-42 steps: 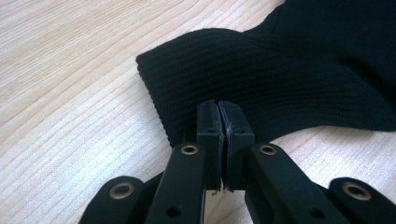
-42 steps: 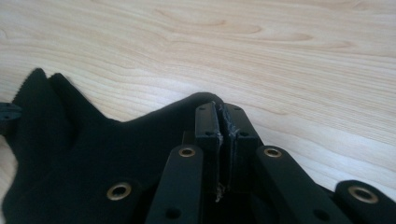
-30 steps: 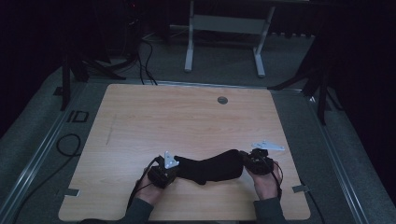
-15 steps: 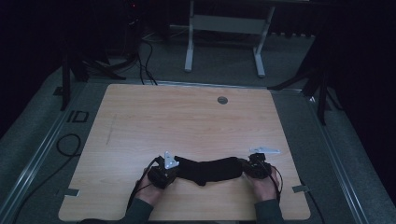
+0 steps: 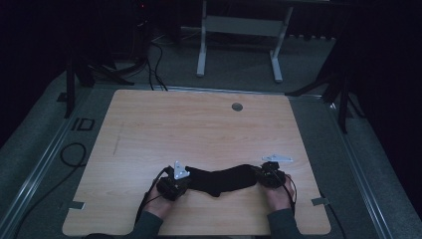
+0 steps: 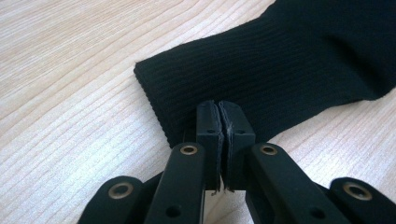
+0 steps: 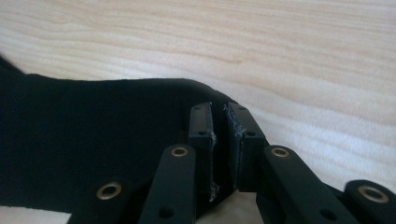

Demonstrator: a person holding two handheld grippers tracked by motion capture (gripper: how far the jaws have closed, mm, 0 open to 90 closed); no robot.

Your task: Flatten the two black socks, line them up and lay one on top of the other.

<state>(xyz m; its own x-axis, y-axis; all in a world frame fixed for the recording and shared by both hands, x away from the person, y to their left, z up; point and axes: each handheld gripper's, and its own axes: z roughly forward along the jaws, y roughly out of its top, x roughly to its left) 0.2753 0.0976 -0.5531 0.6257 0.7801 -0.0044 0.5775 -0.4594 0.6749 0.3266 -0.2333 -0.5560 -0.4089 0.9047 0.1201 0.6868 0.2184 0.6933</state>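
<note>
Near edge: two forearms in dark sleeves come in from the bottom of the high view, one hand on each tool.
Left tongs: clenched on the ribbed cuff end of the sock; in the left gripper view the pads meet with knit fabric pinched between them.
Right tongs: clenched on the toe end of the sock; in the right gripper view the pads sit close together with dark cloth between them.
Black sock: lies flat on the near part of the desk, stretched sideways between the two tongs, its middle dipping slightly toward the person.
Desk: pale wood-grain top with rounded corners; a small round grommet sits near the far edge.
Room: dim; grey carpet around the desk, black cables on the floor at far left, a light metal stand beyond the far edge.
Change: a second ago the sock humped up on its right half with the right hand higher; now the right hand is lower and the sock lies flatter and more taut.
Count: one sock, two tongs, two hands, one desk, one grommet.
</note>
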